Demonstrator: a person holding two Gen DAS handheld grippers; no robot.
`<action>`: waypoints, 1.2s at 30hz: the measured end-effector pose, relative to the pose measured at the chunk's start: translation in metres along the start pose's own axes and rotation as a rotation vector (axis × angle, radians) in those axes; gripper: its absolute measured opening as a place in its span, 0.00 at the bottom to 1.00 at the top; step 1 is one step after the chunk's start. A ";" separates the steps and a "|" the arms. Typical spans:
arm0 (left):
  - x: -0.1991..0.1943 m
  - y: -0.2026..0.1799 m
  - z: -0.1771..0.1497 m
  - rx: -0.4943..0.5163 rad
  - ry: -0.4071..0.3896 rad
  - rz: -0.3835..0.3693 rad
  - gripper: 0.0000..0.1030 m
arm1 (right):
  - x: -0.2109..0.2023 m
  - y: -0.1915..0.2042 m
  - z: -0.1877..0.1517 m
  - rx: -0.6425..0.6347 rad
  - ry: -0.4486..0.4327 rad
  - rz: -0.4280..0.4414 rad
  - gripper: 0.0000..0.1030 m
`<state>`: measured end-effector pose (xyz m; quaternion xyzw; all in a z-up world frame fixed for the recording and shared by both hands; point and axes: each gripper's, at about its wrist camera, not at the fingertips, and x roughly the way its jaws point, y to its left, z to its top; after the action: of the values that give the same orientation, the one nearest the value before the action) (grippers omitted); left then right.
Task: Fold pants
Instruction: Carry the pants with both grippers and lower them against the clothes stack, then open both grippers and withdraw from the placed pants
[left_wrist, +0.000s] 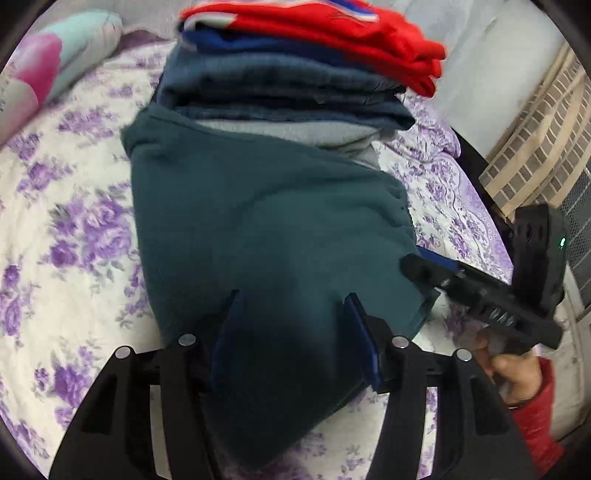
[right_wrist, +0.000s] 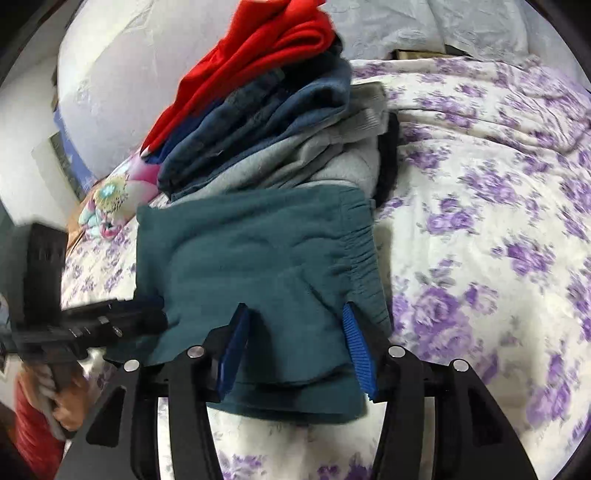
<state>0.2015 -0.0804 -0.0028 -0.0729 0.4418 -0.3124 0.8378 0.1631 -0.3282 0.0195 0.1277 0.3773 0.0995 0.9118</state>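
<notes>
- Left wrist view: the left gripper (left_wrist: 291, 314) had its two blue-padded fingers (left_wrist: 360, 332) spread wide, with the near edge of the folded teal pants (left_wrist: 266, 221) lying between them; neither pad clearly pressed the cloth, so it looked released.
- Right wrist view: the right gripper (right_wrist: 295, 325) was likewise spread apart, its fingers (right_wrist: 356, 343) straddling the near end of the teal pants (right_wrist: 258, 254), just beside the gathered elastic waistband (right_wrist: 364, 254).
- Each gripper showed in the other's view at the side edge of the pants; whether those tips touched the cloth could not be told.
- The pants lay folded flat on the purple-flowered bedsheet (right_wrist: 480, 221).
- Farther off, the pants' far edge rested against a stack of folded clothes (left_wrist: 288, 92), grey and blue with a red garment (left_wrist: 369, 40) on top.
</notes>
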 end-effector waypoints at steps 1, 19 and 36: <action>-0.004 0.000 -0.002 -0.008 -0.007 0.012 0.53 | -0.009 -0.002 -0.003 0.018 -0.031 0.006 0.65; -0.071 -0.004 -0.047 -0.142 -0.267 0.379 0.95 | 0.010 0.023 -0.031 -0.062 0.123 -0.308 0.97; -0.013 -0.015 -0.046 -0.085 -0.071 0.439 0.96 | 0.005 0.031 -0.049 -0.098 0.134 -0.346 0.97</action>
<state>0.1531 -0.0777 -0.0148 -0.0211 0.4299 -0.1007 0.8970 0.1289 -0.2897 -0.0081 0.0094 0.4482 -0.0322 0.8933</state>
